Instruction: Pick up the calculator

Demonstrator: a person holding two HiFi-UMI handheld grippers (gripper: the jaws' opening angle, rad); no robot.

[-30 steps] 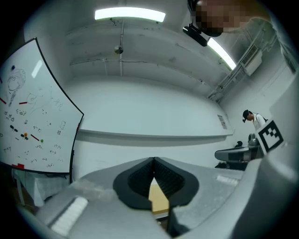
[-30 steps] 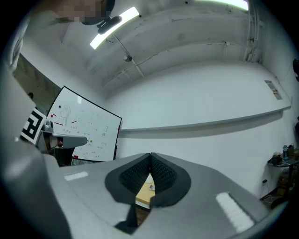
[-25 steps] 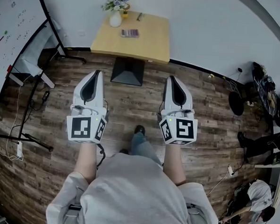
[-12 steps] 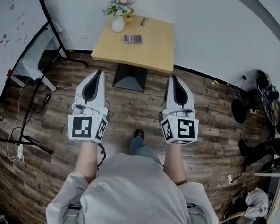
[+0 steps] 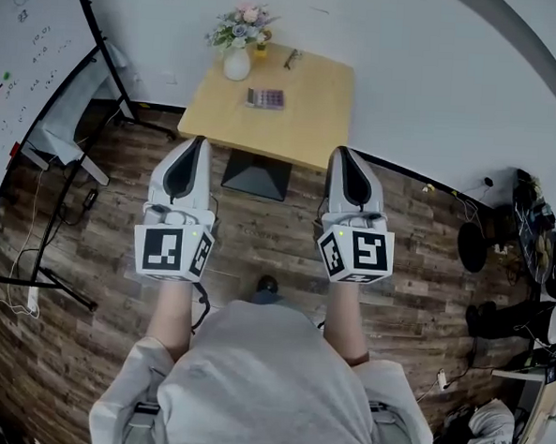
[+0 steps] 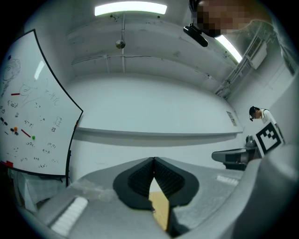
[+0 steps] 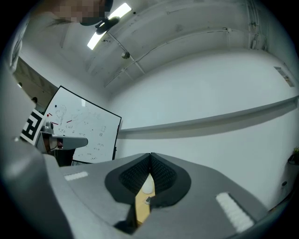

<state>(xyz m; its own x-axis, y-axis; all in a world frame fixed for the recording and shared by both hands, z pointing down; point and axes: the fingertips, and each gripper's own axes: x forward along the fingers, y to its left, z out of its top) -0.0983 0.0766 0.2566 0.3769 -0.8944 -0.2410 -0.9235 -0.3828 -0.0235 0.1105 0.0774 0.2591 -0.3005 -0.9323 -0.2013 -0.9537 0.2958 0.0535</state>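
Left gripper [image 5: 199, 143] and right gripper [image 5: 342, 154]: jaws together, nothing between them. Calculator [image 5: 266, 97] lies on the wooden table [image 5: 308, 115], ahead of both grippers and well apart from them. Flower vase [image 5: 236, 62] stands just beyond it. Plank floor [image 5: 259, 229] below the grippers. Whiteboard [image 5: 21, 50] stands left of the left gripper.

L gripper [image 5: 199, 142] & R gripper [image 5: 342, 154] side by side, fingers closed, empty.

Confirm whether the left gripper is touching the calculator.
Apart. The head view shows the gap plainly: the left gripper reaches only the near edge of the table, and bare tabletop separates it from the calculator.
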